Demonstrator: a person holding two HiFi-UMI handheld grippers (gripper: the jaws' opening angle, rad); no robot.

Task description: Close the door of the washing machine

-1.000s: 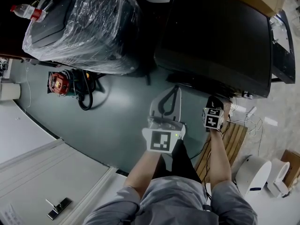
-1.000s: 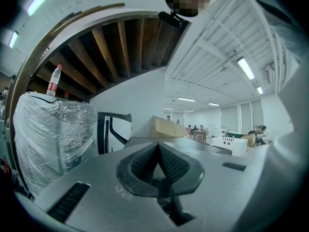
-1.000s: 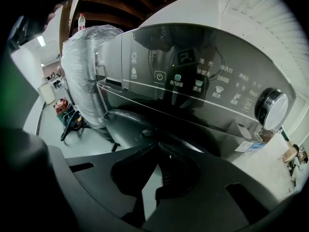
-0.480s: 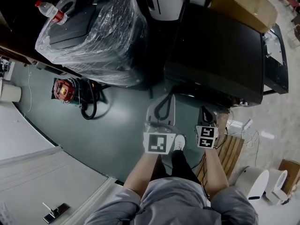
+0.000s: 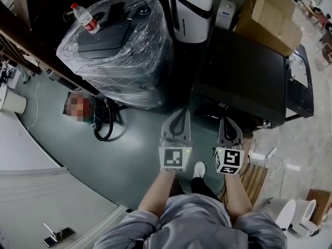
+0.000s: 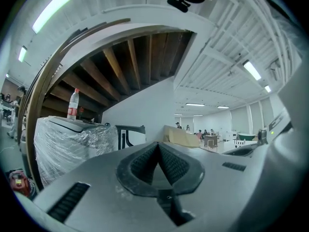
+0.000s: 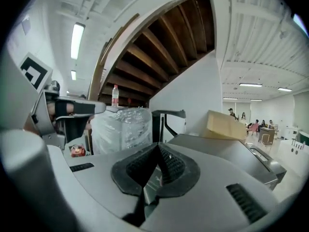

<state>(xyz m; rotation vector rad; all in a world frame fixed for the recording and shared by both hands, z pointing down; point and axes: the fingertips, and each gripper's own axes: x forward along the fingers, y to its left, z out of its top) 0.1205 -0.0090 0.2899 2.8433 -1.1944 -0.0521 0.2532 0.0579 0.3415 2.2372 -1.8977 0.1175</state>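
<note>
The black washing machine [image 5: 244,77] stands at the right of the head view, and only its top shows; its front and door are hidden from above. My left gripper [image 5: 179,111] is shut and empty, held over the green floor just short of the machine's near left corner. My right gripper [image 5: 226,120] is also shut and empty, beside the left one at the machine's near edge. In the left gripper view the left gripper [image 6: 158,144] has its jaws meeting at the tips. In the right gripper view the right gripper [image 7: 158,146] points level over the machine's top [image 7: 231,151].
A plastic-wrapped machine [image 5: 119,45] with a water bottle [image 5: 83,15] on top stands at the left. A white appliance [image 5: 192,4] and a cardboard box [image 5: 270,14] are behind. A black hose [image 5: 104,123] lies on the floor, and a wooden pallet [image 5: 253,176] lies by my right foot.
Both grippers rose and moved toward the washing machine. The right one came up from low beside the pallet and tilted up until it was level with the left. Both stayed shut.
</note>
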